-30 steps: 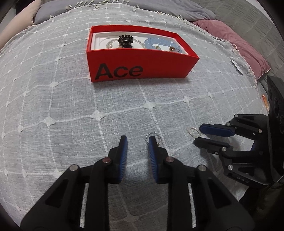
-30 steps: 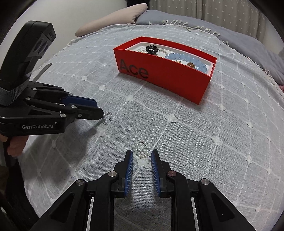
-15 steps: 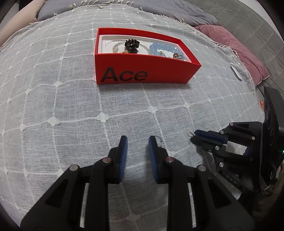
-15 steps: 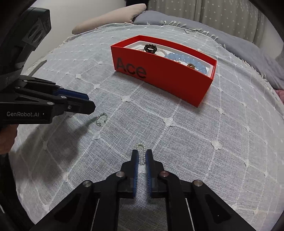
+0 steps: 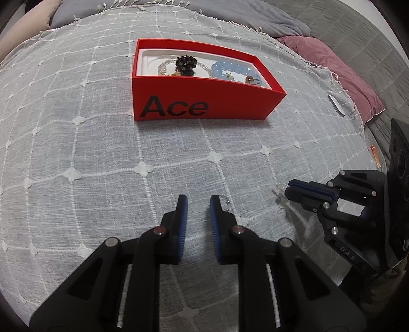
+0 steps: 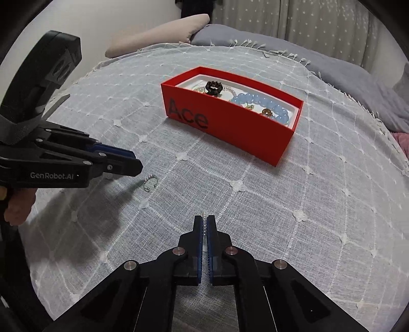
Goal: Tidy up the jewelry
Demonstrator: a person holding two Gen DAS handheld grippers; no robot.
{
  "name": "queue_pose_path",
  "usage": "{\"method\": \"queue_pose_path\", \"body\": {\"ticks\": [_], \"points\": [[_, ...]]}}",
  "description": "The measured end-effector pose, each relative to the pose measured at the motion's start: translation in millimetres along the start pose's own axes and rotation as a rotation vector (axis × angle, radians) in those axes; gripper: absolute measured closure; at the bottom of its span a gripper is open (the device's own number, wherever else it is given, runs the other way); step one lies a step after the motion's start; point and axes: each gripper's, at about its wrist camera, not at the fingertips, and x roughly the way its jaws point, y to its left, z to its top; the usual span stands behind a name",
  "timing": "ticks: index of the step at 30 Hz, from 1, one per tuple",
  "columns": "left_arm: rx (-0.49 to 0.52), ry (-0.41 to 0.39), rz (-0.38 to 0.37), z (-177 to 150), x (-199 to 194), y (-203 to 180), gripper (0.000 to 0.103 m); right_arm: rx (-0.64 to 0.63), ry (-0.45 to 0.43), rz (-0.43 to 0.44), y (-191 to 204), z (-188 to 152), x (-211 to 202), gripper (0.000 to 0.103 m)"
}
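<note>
— Closed now, right gripper [image 6: 204, 221], pinching the small bead ring [image 6: 204, 224] between blue pads, low over the bedspread [image 6: 281, 204].
— And left gripper [image 5: 198, 204]?
— Fingers apart; silver ring [image 5: 226, 203] just beside the right fingertip, well short of the red box [image 5: 204, 102].

Grey throw [image 5: 76, 143] (white grid), pink pillow [image 5: 340, 69].

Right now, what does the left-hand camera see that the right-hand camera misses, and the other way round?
Only the left camera shows the pink pillow and the open left gripper head-on. Only the right camera shows the curtain and the bead ring pinched edge-on in the right gripper. Both show the red box of jewelry and the loose ring on the bedspread.
</note>
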Motion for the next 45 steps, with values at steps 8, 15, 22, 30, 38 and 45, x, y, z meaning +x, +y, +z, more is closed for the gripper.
{"method": "queue_pose_path", "body": {"ticks": [8, 15, 22, 30, 38, 45], "points": [[0.022, 0.027, -0.012, 0, 11, -8, 0.084, 0.011, -0.035, 0.003, -2, 3, -12, 0.1], [0.058, 0.027, 0.01, 2, 19, -17, 0.084, 0.018, -0.036, 0.001, -3, 3, -13, 0.1], [0.066, 0.02, 0.035, 4, 21, -22, 0.1, 0.021, -0.04, -0.001, -4, 4, -14, 0.1], [0.041, -0.016, 0.003, 7, 8, -18, 0.103, 0.041, -0.061, -0.008, -9, 6, -20, 0.1], [0.066, -0.004, -0.016, 3, 3, -17, 0.102, 0.042, -0.063, -0.01, -10, 6, -21, 0.1], [0.191, -0.006, 0.051, -3, 10, -38, 0.082, 0.048, -0.065, -0.012, -11, 6, -22, 0.1]]}}
